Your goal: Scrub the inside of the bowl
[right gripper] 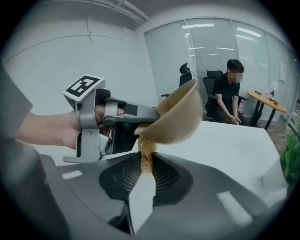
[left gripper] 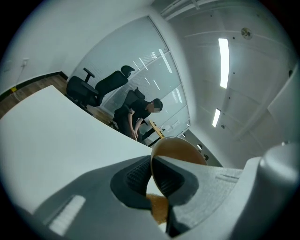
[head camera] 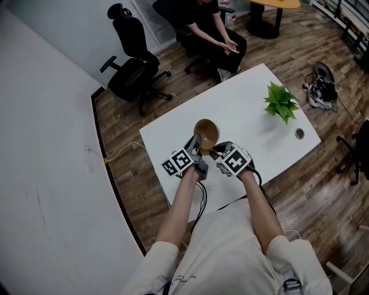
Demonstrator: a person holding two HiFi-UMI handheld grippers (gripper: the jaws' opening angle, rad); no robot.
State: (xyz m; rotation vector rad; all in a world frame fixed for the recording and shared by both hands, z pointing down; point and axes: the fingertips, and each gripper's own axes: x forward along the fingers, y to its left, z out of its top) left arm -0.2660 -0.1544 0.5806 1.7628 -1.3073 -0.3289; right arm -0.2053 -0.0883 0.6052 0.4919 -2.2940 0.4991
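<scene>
Left gripper (left gripper: 157, 180): jaws closed on the rim of the bowl (left gripper: 180, 151), one pad inside the wall and one outside.
Right gripper (right gripper: 143, 174): clamped on a scrub pad (right gripper: 146, 154), a golden-brown fibrous tuft on a white backing, upright between the jaws.
Bowl: tan, held off the table and tilted, with its lower rim touching the tip of the scrub pad.
Right gripper view only: outside of the bowl, plus the left gripper's marker cube (right gripper: 84, 86) and the hand (right gripper: 49, 129) behind it.
Left gripper view only: ceiling strip lights (left gripper: 223, 56); a tan patch low between the jaws, probably the scrub pad, too blurred to be sure.
Head view only: both grippers meeting at the bowl above the near part of the white table (head camera: 242, 101); a potted plant (head camera: 281, 102) and a small round object (head camera: 299, 133) near its right end.
Room: dark wood floor (head camera: 323, 190), pale wall at left, black office chair (head camera: 132, 63), seated person (head camera: 207, 31) in dark clothes beyond the table, yellow round table (head camera: 277, 4), tangle of cables (head camera: 320, 86).
</scene>
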